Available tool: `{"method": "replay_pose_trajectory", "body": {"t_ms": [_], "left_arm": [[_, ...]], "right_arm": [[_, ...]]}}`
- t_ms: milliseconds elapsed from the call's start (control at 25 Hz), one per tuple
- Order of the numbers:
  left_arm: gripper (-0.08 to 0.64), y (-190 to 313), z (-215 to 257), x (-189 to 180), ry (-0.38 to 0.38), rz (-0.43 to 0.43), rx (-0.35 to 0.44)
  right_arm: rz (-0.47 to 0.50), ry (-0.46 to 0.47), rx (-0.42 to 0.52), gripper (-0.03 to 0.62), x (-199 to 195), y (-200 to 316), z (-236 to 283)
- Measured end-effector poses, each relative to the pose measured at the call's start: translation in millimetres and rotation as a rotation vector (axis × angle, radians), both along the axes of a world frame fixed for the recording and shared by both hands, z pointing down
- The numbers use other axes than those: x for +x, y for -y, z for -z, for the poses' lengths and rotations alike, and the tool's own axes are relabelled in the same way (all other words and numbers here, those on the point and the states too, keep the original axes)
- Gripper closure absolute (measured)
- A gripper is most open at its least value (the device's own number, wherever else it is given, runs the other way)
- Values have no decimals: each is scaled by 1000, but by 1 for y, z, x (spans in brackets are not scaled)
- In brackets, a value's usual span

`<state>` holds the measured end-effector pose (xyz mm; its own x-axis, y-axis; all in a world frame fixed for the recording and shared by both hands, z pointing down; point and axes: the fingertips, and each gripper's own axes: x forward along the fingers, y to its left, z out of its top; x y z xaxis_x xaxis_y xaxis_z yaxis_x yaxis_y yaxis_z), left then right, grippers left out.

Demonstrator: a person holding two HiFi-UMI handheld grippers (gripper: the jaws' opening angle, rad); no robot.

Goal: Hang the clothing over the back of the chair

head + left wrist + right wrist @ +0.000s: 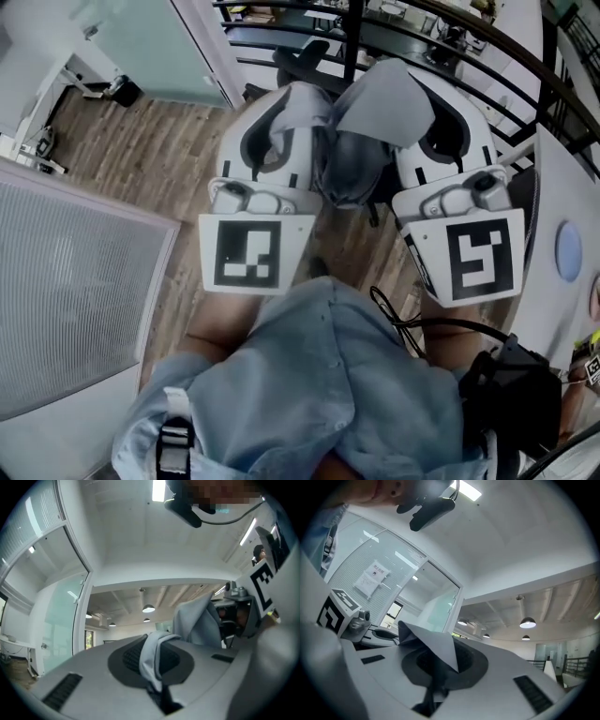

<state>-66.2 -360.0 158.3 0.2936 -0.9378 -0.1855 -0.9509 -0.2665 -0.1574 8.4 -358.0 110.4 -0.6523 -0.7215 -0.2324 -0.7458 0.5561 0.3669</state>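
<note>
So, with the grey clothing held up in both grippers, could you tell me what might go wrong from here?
The left gripper and right gripper each pinch only a small fold of the clothing, so it might slip free. The raised cloth partly hides the dark chair, so the drape could miss its back.

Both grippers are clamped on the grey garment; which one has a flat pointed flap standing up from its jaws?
The right gripper: a flat triangular flap of the garment rises from it, whereas the left gripper pinches a narrow rolled strip.
</note>
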Motion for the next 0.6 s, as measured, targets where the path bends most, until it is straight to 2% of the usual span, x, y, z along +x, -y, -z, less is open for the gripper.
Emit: {"method": "replay_pose_trajectory", "body": {"t_ms": [320, 600], "left_arm": [[543, 51, 52, -13, 7, -23, 64], [543, 76, 70, -19, 31, 35, 131]], "right_arm": [[14, -41, 99, 577, -6, 62, 62], [19, 1, 153, 577, 21, 107, 83]]}}
